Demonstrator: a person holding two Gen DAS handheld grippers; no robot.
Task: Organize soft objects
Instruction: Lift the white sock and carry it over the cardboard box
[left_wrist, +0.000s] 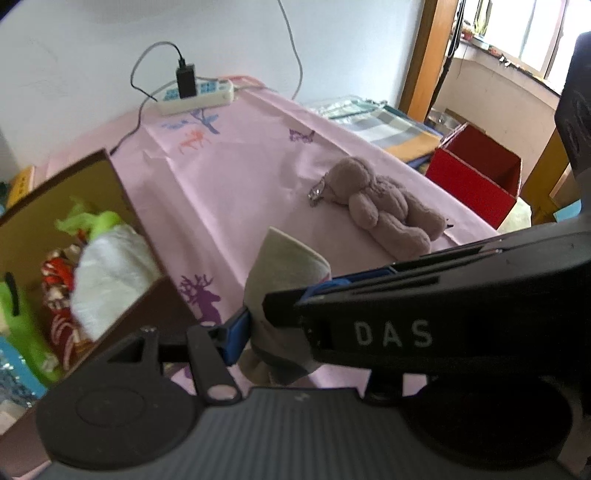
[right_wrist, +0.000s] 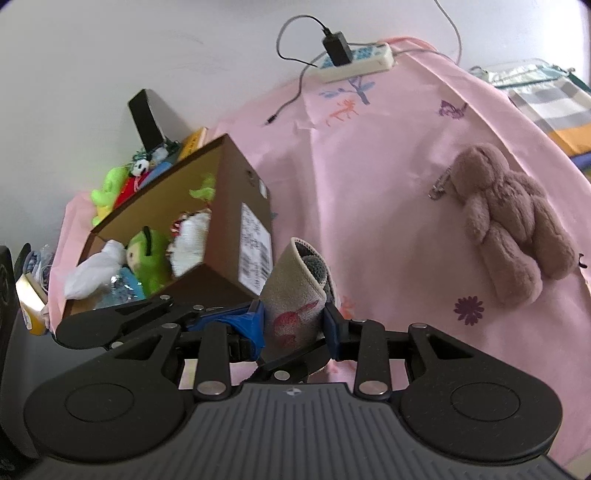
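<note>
A rolled grey-beige cloth (right_wrist: 295, 291) with a red fish print is lifted above the pink tablecloth (right_wrist: 388, 166), and both grippers have hold of it. My right gripper (right_wrist: 295, 326) is shut on its lower end, a blue pad on each side. My left gripper (left_wrist: 271, 321) is shut on the same roll (left_wrist: 284, 266); its right finger is hidden behind the right gripper's black body crossing in from the right. A brown plush bear (left_wrist: 384, 206) (right_wrist: 513, 225) lies on the tablecloth further back to the right, with a metal clip at its head.
An open cardboard box (right_wrist: 240, 206) (left_wrist: 122, 192) at the left holds green, white and red soft toys, with more toys behind it. A white power strip (left_wrist: 195, 98) with a black charger sits by the wall. A red box (left_wrist: 476, 173) stands beyond the table's right edge.
</note>
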